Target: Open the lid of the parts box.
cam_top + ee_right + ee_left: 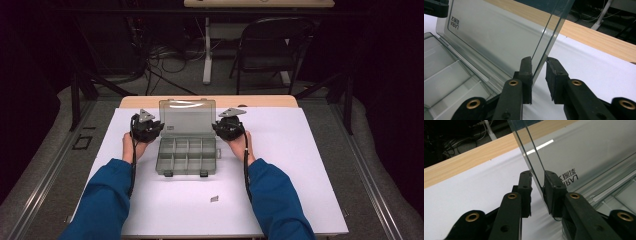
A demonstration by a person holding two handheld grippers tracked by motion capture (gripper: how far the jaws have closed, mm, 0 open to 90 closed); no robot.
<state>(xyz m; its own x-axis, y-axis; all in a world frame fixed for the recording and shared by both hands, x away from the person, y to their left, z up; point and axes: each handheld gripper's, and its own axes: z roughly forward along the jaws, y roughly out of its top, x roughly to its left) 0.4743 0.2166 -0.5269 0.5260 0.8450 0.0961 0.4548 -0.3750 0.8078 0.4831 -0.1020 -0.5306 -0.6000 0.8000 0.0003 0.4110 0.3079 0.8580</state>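
Note:
A clear plastic organizer box [186,156] with empty compartments sits mid-table, its lid [187,118] standing upright at the back. My left gripper [158,126] is at the lid's left edge and my right gripper [217,126] at its right edge. In the left gripper view the jaws [537,185] straddle the lid edge [534,167]; the right pad touches it and a gap shows beside the left pad. In the right gripper view the jaws [539,71] straddle the lid edge [544,42], with a gap beside the right pad. Neither pair of pads clamps the lid.
The box rests on a white sheet [300,165] covering a wooden table [150,101]. A small grey piece [214,199] lies on the sheet near the front. Beyond the table stand a folding chair [272,45] and cables on the floor.

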